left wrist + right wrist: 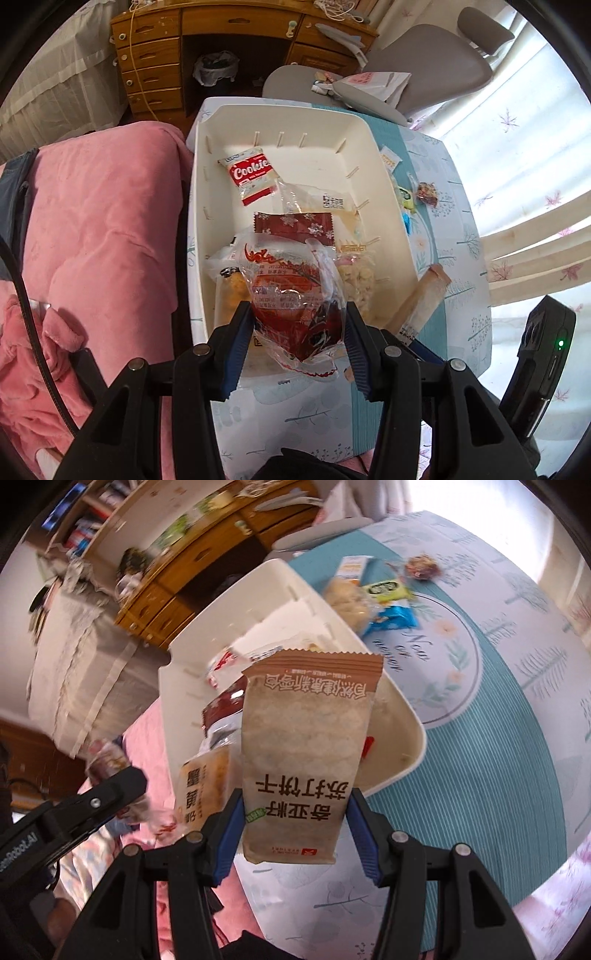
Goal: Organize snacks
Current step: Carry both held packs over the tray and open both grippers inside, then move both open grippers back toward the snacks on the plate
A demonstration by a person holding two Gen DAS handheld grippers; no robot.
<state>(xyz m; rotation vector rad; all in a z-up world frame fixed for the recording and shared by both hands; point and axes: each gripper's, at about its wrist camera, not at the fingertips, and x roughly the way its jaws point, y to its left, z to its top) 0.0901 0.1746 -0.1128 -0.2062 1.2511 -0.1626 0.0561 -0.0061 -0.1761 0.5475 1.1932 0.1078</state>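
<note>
The left hand-held gripper [299, 332] is clamping a clear plastic packet with red printing [291, 295] between its blue pads, pointing steeply down over the near end of a white bin [295, 118]. Just beyond its fingertips, inside the bin, a dark red wrapper with snowflakes [295, 225] is lying on a clear packet, and farther ahead a red "Cookies" packet [251, 177] is resting on the bin floor. To the right of this gripper, outside the bin, a long tan packet [421, 302] is lying on the counter [461, 229], which is covered with a teal and white cloth. To its left a pink blanket [103, 221] is bunching up against the bin wall.

The right hand-held gripper [295, 812] is squeezing a brown soda-cracker packet [306, 738] by its lower sides, holding it upright above the near corner of the bin [406, 716]. Ahead and to its right, several small snacks are sitting on the cloth just beside the bin: a pale round bun [347, 594], a green-yellow sachet [388, 589] and a blue wrapper [395, 618]. The left gripper's black finger is showing at this view's left edge.
</note>
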